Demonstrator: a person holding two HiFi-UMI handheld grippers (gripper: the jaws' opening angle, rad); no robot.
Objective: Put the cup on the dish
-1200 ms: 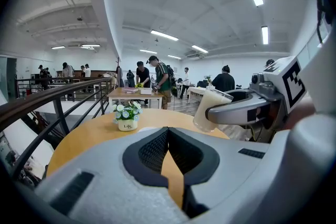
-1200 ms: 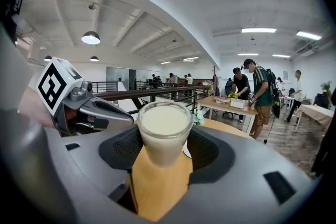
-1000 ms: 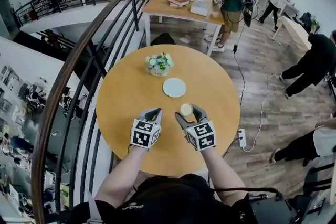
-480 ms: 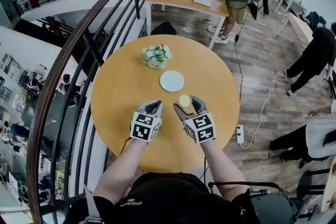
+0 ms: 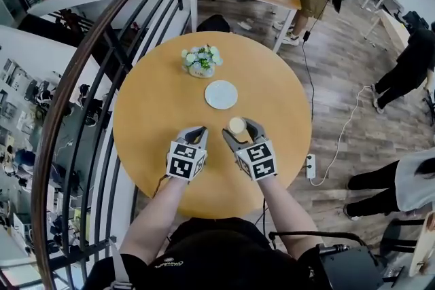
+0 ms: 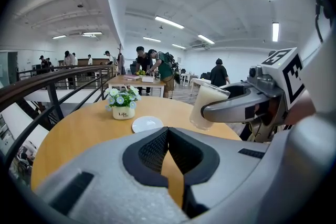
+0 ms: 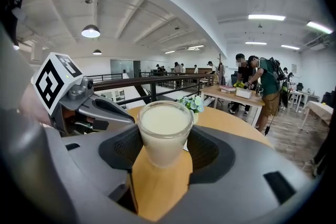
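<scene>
Clear glass cup of creamy liquid [image 7: 164, 123] is pinched in my right gripper [image 7: 164, 136], near the round white dish [image 5: 221, 94]; my left gripper [image 6: 168, 128] is pressed together

"life" on white flower pot [image 6: 123, 112], smaller line beneath unreadable
</scene>
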